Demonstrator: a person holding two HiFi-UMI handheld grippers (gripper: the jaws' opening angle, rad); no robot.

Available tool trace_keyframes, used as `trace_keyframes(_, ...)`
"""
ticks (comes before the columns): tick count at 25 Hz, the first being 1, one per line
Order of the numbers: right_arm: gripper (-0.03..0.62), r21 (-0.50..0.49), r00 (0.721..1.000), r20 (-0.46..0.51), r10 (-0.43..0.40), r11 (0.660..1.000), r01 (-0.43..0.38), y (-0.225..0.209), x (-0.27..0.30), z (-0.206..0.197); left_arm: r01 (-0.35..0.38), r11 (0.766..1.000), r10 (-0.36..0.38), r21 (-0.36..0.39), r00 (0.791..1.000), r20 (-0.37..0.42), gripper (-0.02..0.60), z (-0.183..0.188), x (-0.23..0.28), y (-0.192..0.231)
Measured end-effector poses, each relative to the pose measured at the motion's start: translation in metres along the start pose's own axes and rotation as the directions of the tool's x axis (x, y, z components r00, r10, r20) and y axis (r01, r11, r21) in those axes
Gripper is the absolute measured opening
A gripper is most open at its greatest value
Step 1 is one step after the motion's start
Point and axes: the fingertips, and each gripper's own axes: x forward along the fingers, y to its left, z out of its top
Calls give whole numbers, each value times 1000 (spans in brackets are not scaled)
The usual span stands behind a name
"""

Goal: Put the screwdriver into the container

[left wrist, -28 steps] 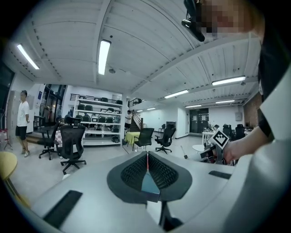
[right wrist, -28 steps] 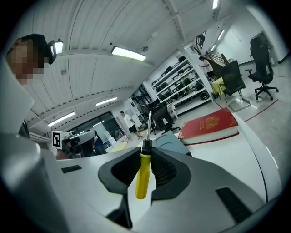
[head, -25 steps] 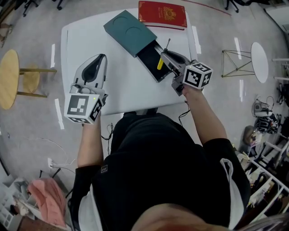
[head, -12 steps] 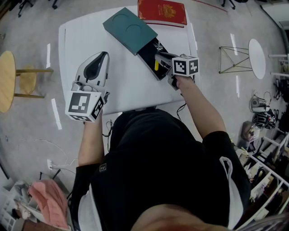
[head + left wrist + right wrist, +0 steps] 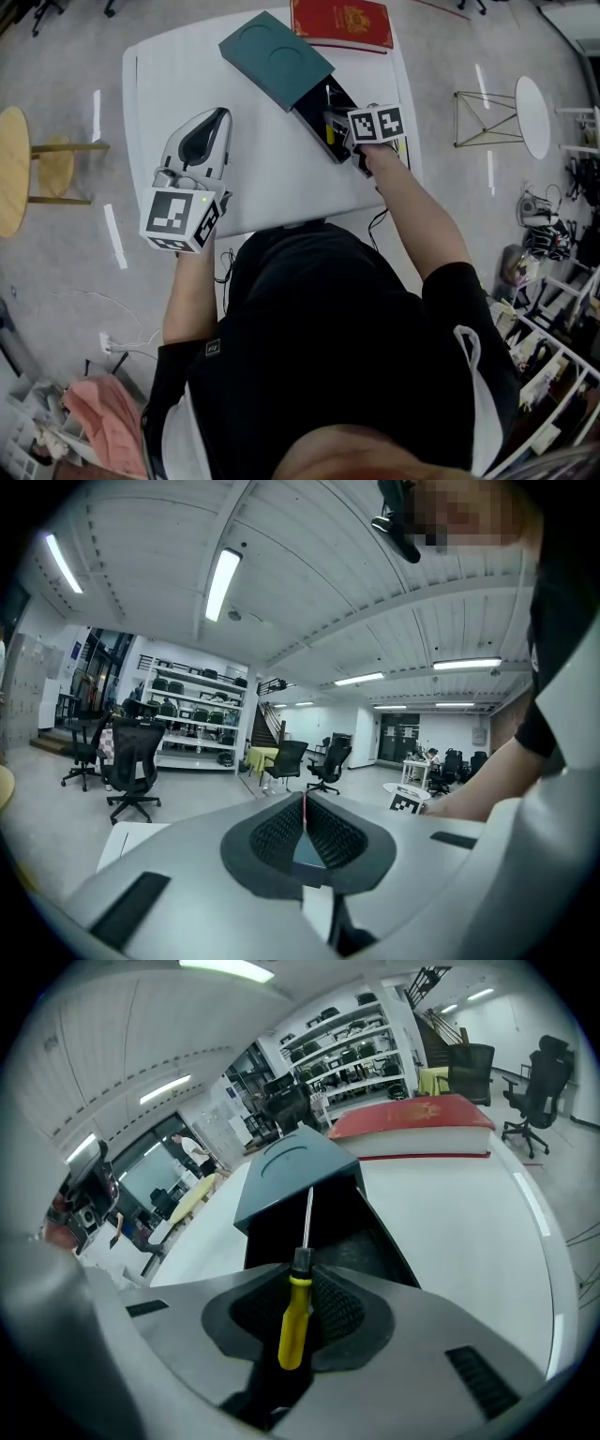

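Left claw (image 5: pixel 221 114) (image 5: pixel 303 803): held over the left part of the white surface (image 5: pixel 262 187). Its jaws are pressed together with nothing between them. Its marker cube lies toward the person, and its tips point away from the person. The left gripper view looks past the shut tips at office chairs (image 5: pixel 131 766) and shelving (image 5: pixel 192 714) far ahead of it.

Container (image 5: pixel 277 56) (image 5: pixel 295 1166): a dark teal box lying flat on the surface, ahead and to the right of the left claw and well apart from it. Its black inner tray (image 5: pixel 319 117) (image 5: pixel 352 1232) is slid out toward the right claw and stands open.

Screwdriver (image 5: pixel 328 133) (image 5: pixel 294 1312): clamped by its yellow handle between the jaws of the right claw (image 5: pixel 330 120) (image 5: pixel 298 1283). The black collar and bare metal shaft stick out straight ahead of the tips and over the open tray. Whether the shaft's tip touches the tray floor cannot be told.

Red book (image 5: pixel 340 23) (image 5: pixel 412 1117): lies flat at the far edge of the surface, beyond the right claw and just past the container's closed end.
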Motion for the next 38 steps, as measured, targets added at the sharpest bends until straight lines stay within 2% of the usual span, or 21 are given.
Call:
trace_keyframes(6, 87, 43, 997, -51, -62, 997, 64, -12, 15, -6, 15, 1000, -15, -11, 1000, 0, 21, -8, -3, 12)
trace_keyframes(15, 108, 27, 988, -67, -142, 989, 144, -17, 18, -13, 42, 999, -42, -16, 999, 7, 22, -10, -10, 18)
trace_keyframes(21, 118, 71, 986, 64, -156, 986, 152, -12, -2, 3, 71, 997, -71, -6, 997, -2, 21, -12, -15, 17)
trace_keyframes(26, 118, 63, 973, 172, -154, 987, 145, -8, -33, 17, 77, 997, -77, 20, 997, 5, 21, -4, -19, 9)
trace_keyframes(32, 115, 62, 955, 290, -66, 997, 50, -3, -81, 24, 58, 997, -59, 52, 998, 18, 21, 13, -22, -22)
trace_keyframes(38, 109, 30, 911, 412, 29, 999, -45, 8, -140, 37, 16, 996, -19, 82, 999, 29, 21, 31, -27, -53)
